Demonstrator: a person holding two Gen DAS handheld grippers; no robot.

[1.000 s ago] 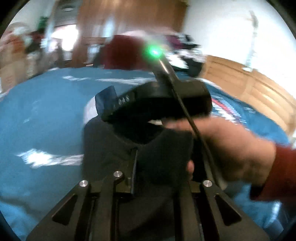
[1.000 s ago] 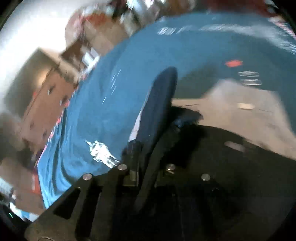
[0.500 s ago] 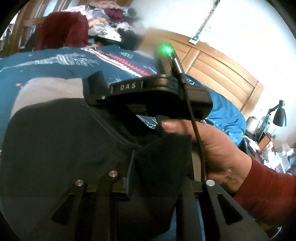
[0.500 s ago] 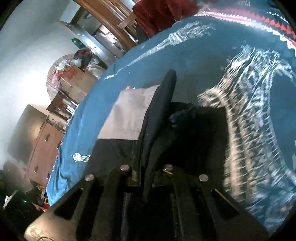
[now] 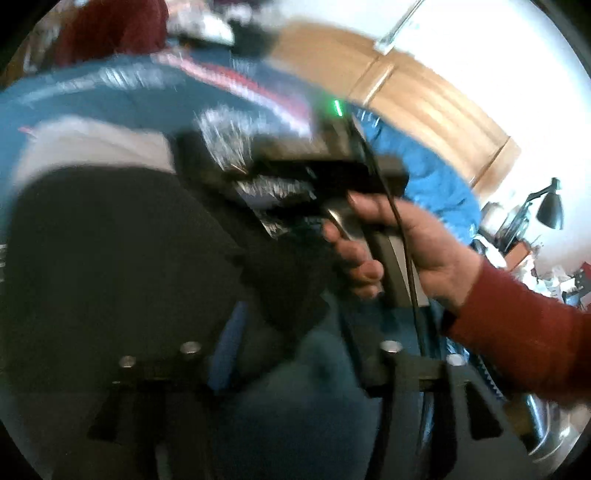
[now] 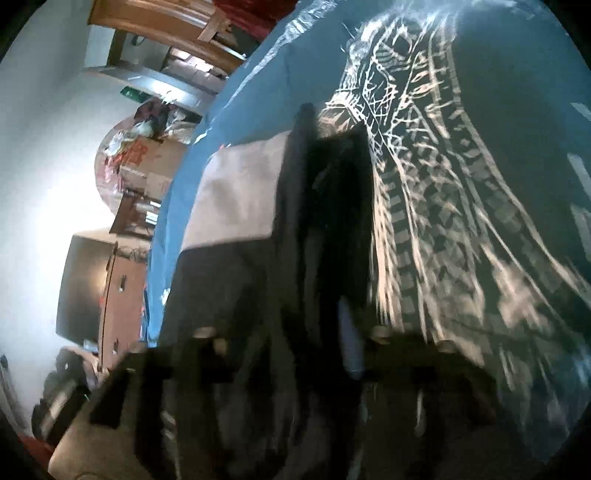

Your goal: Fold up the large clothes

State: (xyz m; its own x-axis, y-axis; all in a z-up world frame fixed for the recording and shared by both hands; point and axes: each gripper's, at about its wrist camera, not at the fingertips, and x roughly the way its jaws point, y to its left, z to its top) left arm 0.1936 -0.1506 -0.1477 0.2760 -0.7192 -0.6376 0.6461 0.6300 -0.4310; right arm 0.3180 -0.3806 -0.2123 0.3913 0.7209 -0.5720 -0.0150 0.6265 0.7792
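Observation:
A large black garment (image 5: pixel 122 251) with a grey panel (image 5: pixel 92 147) lies on the blue patterned bedspread (image 5: pixel 110 85). My left gripper (image 5: pixel 288 332) has its jaws spread wide, and a flap of the black cloth sags loose between them. In that view the person's hand holds my right gripper's black body (image 5: pixel 325 166) just ahead. In the right wrist view my right gripper (image 6: pixel 325 295) has its jaws apart; the black garment (image 6: pixel 325 206) and its grey panel (image 6: pixel 240 195) lie below and ahead. Both views are motion blurred.
A wooden headboard (image 5: pixel 424 103) stands behind the bed, with a black desk lamp (image 5: pixel 550 206) at the right. A dark red garment (image 5: pixel 110 29) lies at the bed's far end. Cardboard boxes (image 6: pixel 147 162) and a wooden cabinet (image 6: pixel 122 295) stand beside the bed.
Both grippers, shut on the black cloth in the earlier frames, have opened and let it go. The cloth has dropped onto the bed, and both views are more blurred.

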